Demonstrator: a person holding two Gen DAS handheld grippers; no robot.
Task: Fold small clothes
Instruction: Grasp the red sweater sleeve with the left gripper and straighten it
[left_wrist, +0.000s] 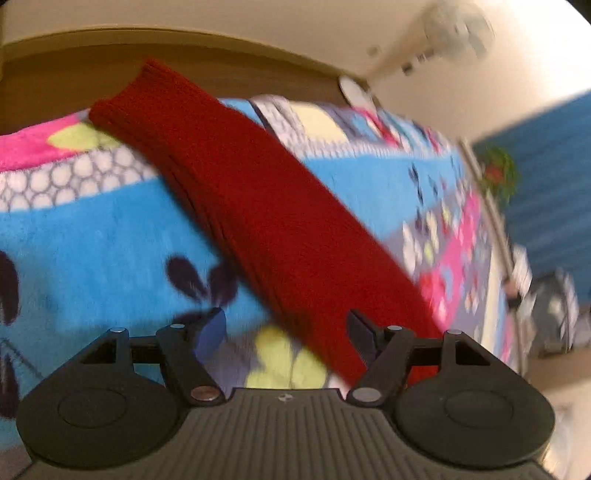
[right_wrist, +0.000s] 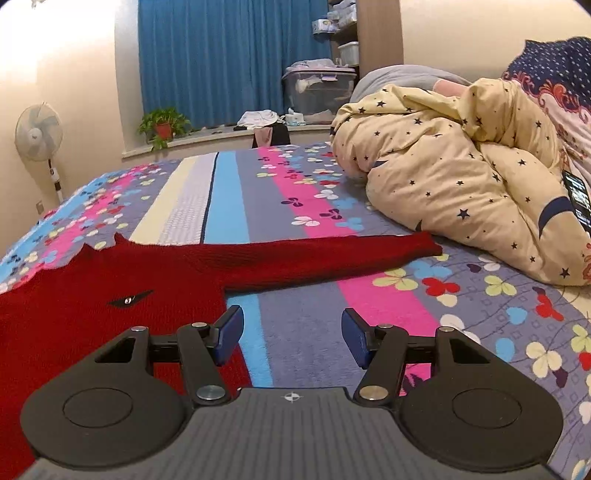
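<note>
A small red knitted sweater (right_wrist: 92, 295) lies flat on the patterned bed blanket (right_wrist: 303, 317). One sleeve (right_wrist: 332, 254) stretches out to the right. In the left wrist view the other sleeve (left_wrist: 240, 206) runs diagonally from upper left to lower right, cuff at the far end. My left gripper (left_wrist: 286, 332) is open, hovering over the near end of that sleeve, holding nothing. My right gripper (right_wrist: 291, 336) is open and empty, its left finger (right_wrist: 229, 334) over the sweater's side edge, below the outstretched sleeve.
A crumpled cream star-print duvet (right_wrist: 461, 177) lies at the right, near the sleeve's cuff. A phone (right_wrist: 578, 199) rests on it. A fan (right_wrist: 37, 133), potted plant (right_wrist: 162, 125), blue curtain (right_wrist: 229, 55) and storage bins (right_wrist: 317, 88) stand beyond the bed. A wooden headboard (left_wrist: 147, 74) borders the bed.
</note>
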